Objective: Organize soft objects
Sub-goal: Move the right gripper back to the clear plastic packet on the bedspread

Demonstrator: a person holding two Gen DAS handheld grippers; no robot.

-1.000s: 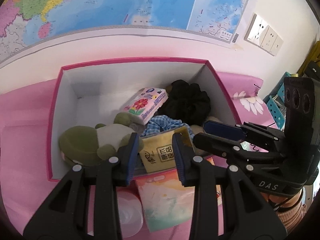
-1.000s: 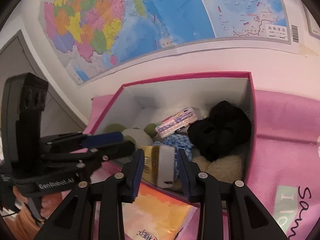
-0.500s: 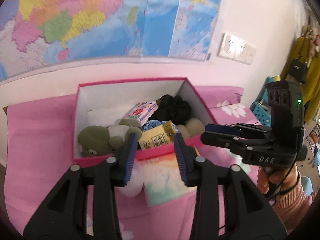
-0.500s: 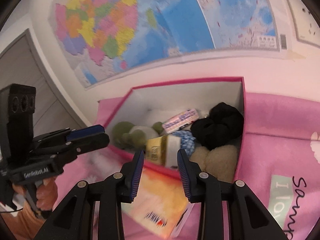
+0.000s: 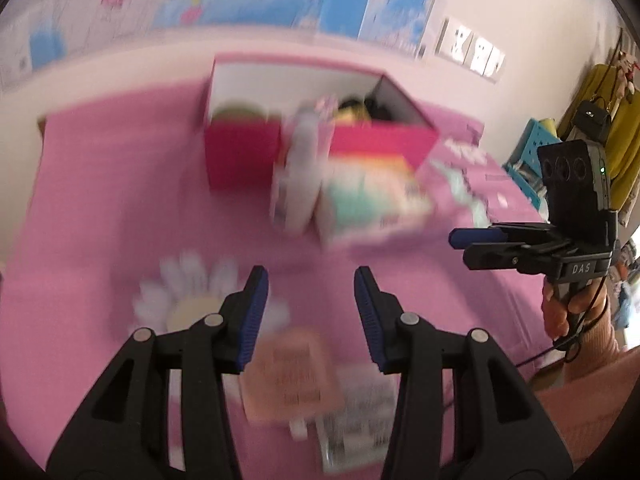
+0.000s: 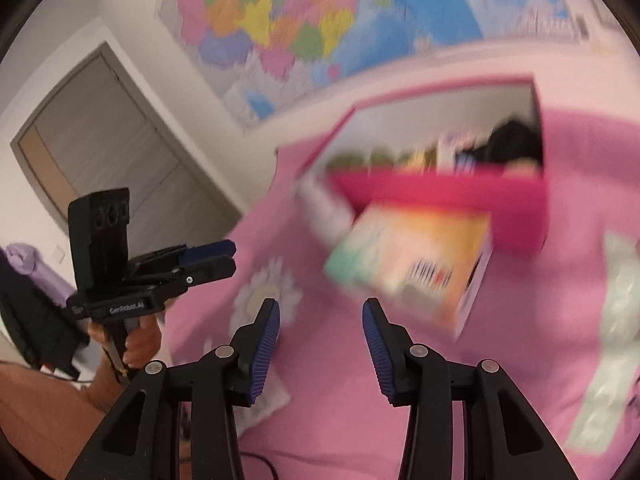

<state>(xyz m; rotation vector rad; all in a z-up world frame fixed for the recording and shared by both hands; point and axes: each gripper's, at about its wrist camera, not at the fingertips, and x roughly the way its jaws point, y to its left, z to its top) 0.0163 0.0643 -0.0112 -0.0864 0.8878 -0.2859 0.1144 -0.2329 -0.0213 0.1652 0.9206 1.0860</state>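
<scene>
Standing apart with nothing between the pads, the left claw and the right claw have both just been opening and both hang over bare pink cloth on the worktop, clear of the pink box. The box sits toward the wall, under the map, and already holds several soft items, among them a green plush and a dark bundle; blur hides the rest. Judged from this layout, one deposit is finished and the step in hand is selecting the next item. Candidates lie outside the box: a colourful tissue pack touching its front wall, a pale cylindrical item beside that, and a small peach packet just beneath the left claw. The peach packet is nearest; taking it calls for lowering the left claw and closing across its short sides. Open cloth surrounds both claws, so there is room to move. The front wall of the box is the edge to clear on any return, and the two claws must stay apart over the opening.
</scene>
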